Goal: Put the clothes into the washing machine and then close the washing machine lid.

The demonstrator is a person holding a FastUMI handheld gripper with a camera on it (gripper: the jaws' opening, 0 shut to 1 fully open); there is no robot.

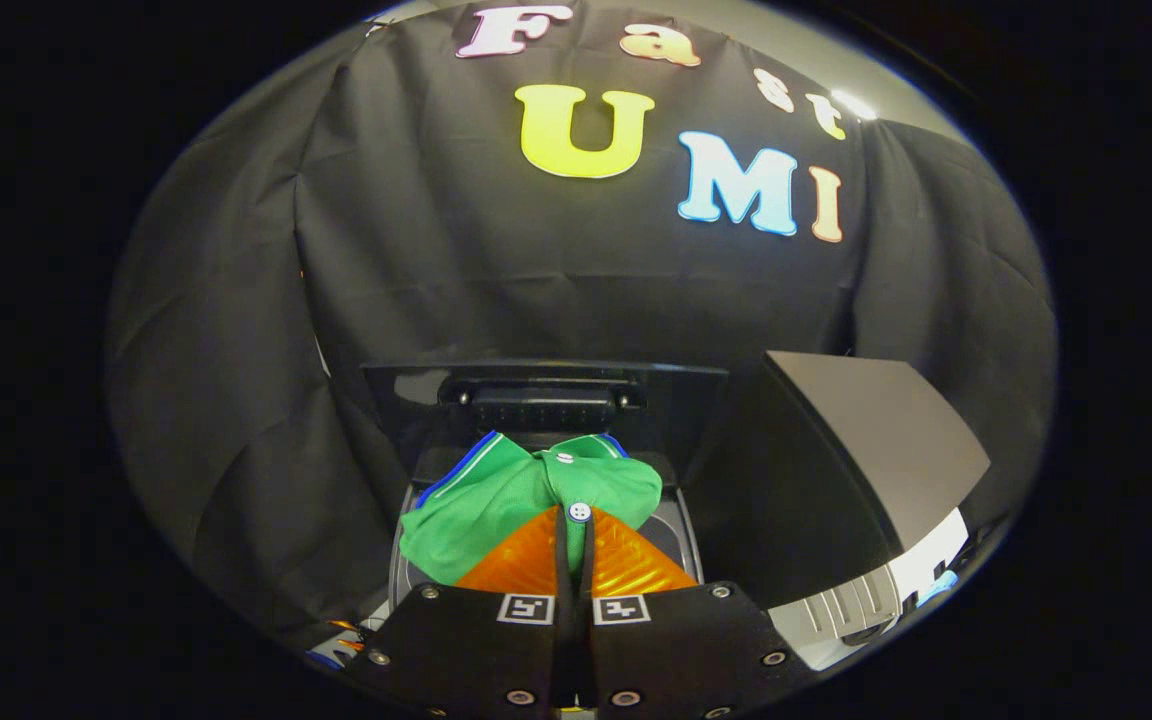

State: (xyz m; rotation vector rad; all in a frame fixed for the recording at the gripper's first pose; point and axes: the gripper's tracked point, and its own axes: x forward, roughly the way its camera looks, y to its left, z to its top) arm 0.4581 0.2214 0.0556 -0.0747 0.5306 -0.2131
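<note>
A green shirt (496,500) with blue-and-white collar trim and white buttons hangs bunched from my gripper (574,520), whose two fingers are shut on its button placket. The cloth drapes over the fingertips and to their left. Just beyond and below it is the washing machine's open top (681,525), its dark lid (546,400) raised upright behind the shirt. The drum's inside is hidden by the shirt and the fingers.
A grey slanted box-like appliance (876,440) with a white, ribbed front stands right of the washing machine. Black cloth walls close in the booth behind and to the left. A small coloured item (336,645) lies low at the left of the fingers.
</note>
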